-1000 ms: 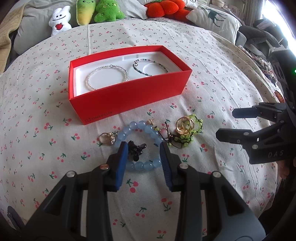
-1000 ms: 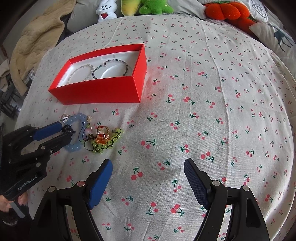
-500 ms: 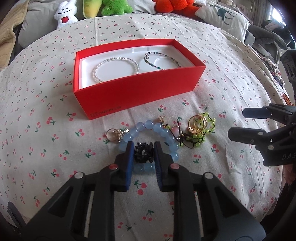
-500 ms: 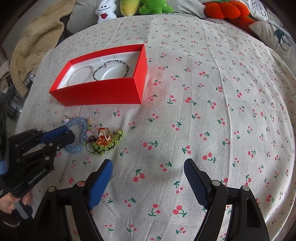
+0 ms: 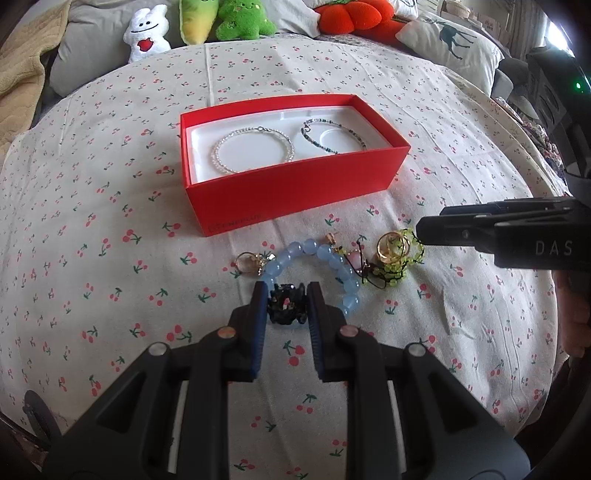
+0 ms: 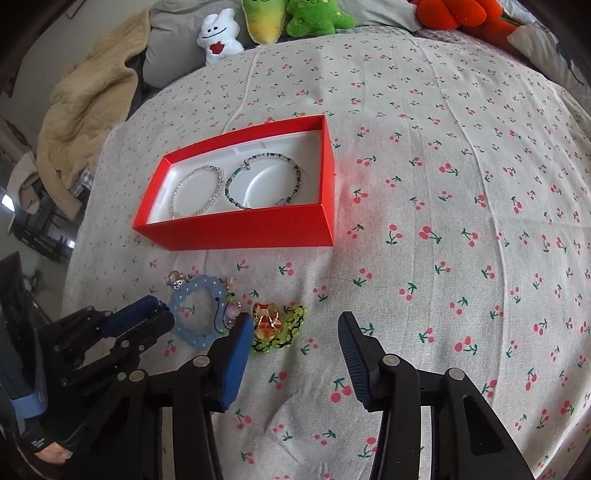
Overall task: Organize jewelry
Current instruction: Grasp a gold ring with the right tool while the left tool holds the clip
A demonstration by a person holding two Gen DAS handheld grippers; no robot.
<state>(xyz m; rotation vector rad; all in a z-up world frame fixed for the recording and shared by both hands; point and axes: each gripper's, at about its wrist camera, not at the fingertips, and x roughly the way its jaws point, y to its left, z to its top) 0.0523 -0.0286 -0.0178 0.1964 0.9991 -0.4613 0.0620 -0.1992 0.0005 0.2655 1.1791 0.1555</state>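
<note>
Box (image 5: 291, 192): sat on the bed (image 5: 92, 206), mid-surface; two bracelets lay inside it, side by side
Pearl bracelet (image 5: 253, 149): in the box's left half
Beaded bracelet (image 5: 332, 136): in the box's right half
Loose pile: lay on the bed in front of the box; round-bead bracelet (image 5: 314, 273) at left, knotted cord bracelet (image 5: 397, 260) at right with rings (image 5: 393, 247) on it
Small cluster piece (image 5: 287, 304): between the left tool's (image 5: 286, 295) fingers, over the round-bead bracelet's near side
Right tool (image 6: 295, 332): just before the cord bracelet
Plush toys (image 5: 147, 33): behind the bed's far edge

The left claw (image 5: 286, 301) is now pinching the black beaded piece (image 5: 287, 308) after standing wide a second ago, while the right claw (image 6: 295, 334) is edging closer to the green bracelet (image 6: 291, 325).
</note>
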